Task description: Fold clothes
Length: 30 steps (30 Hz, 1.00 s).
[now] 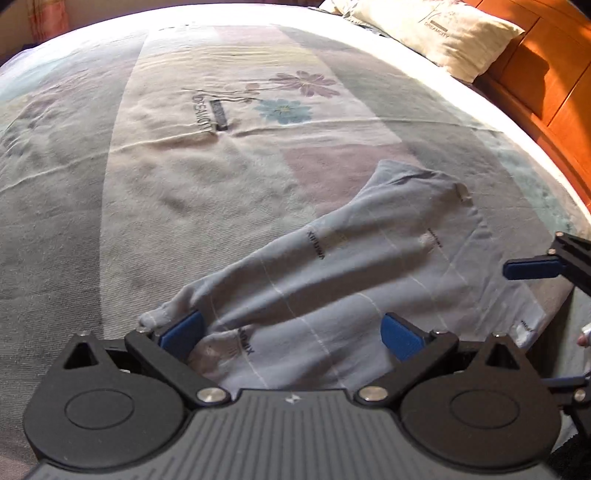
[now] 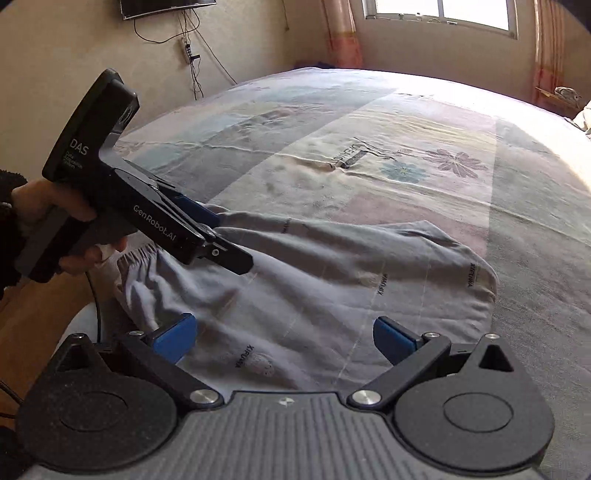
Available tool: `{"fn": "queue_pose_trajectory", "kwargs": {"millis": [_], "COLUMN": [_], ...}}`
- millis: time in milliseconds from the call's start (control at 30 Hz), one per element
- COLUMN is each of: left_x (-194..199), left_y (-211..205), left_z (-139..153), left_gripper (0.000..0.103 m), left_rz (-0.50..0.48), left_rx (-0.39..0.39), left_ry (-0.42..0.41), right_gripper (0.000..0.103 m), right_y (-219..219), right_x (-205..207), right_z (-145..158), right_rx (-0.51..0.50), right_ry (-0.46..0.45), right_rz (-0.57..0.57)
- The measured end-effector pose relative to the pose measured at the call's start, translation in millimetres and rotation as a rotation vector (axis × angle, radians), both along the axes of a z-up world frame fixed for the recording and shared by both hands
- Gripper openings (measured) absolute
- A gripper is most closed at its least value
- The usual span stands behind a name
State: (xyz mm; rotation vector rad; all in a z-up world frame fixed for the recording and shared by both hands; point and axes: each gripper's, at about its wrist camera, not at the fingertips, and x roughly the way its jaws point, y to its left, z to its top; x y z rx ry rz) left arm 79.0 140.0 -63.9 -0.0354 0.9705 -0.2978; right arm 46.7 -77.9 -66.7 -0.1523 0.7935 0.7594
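**Lying rumpled at the bed's near edge: a grey garment between two spread grippers**

Sprawling across the near side of the bed (image 1: pixel 110 192), the pale grey garment (image 1: pixel 369 266) is loosely bunched, with thin light lines and small dark lettering printed on it. In the left wrist view one narrow part of it runs off toward the middle of the bed, while a wider part reaches the mattress edge. In the right wrist view a gathered, elastic-looking hem (image 2: pixel 138 258) hangs at the bed's side, close to the person's hand (image 2: pixel 55 206).

The left gripper (image 1: pixel 291 332) sits low over the cloth with its jaws spread wide; its left blue pad (image 1: pixel 183 332) lies against a fold of the fabric, its other pad just above the cloth, and nothing is pinched between them. Seen from the right wrist camera, the same tool (image 2: pixel 225 240) slants down onto the garment from the left, held by the hand in a dark fuzzy sleeve (image 2: pixel 11 221).

The right gripper (image 2: pixel 284 339) likewise has its jaws spread apart over the garment, gripping nothing. Only one of its blue fingers (image 1: pixel 532 267) shows at the right edge of the left wrist view.

A flowered bedspread (image 2: pixel 406 166) covers the bed. A pillow (image 1: pixel 443 33) rests against the wooden headboard (image 1: pixel 546 85). Beyond the bed there is a window (image 2: pixel 443 11) with curtains.
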Motion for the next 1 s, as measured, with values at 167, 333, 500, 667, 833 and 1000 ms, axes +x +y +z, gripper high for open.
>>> {"fn": "queue_pose_trajectory", "kwargs": {"millis": [167,333,500,667,833,1000], "left_x": [-22.7,-50.4,-67.4,-85.6,-89.1,-78.7], "left_y": [-5.6,-35.1,-36.1,-14.5,-19.8,-37.4], "left_z": [17.8,18.7,-16.7,1.8,37.3,2.5], "left_gripper": [0.101,0.102,0.102,0.102,0.102,0.102], "left_rz": [-0.027,-0.184,-0.18,-0.158,-0.25,-0.334], "left_rx": [0.07,0.134,0.213,0.153,0.125,0.123], "left_ry": [-0.055,-0.085,0.04,0.044,-0.005,0.112], "right_gripper": [0.103,0.103,0.103,0.103,0.103,0.103], "right_y": [-35.0,-32.1,-24.1,-28.2,-31.9,-30.3], "right_x": [-9.4,-18.6,-18.5,-17.4,-14.9,-18.3], "right_z": [-14.1,-17.3,-27.1,-39.5,-40.3,-41.5], "right_rx": [-0.042,-0.073,-0.088,-0.064,-0.02,-0.031], "right_ry": [0.05,-0.019,-0.037,0.008,0.023,0.007], "right_rz": [-0.107,-0.111,-0.099,-0.123,-0.153,-0.151]}}
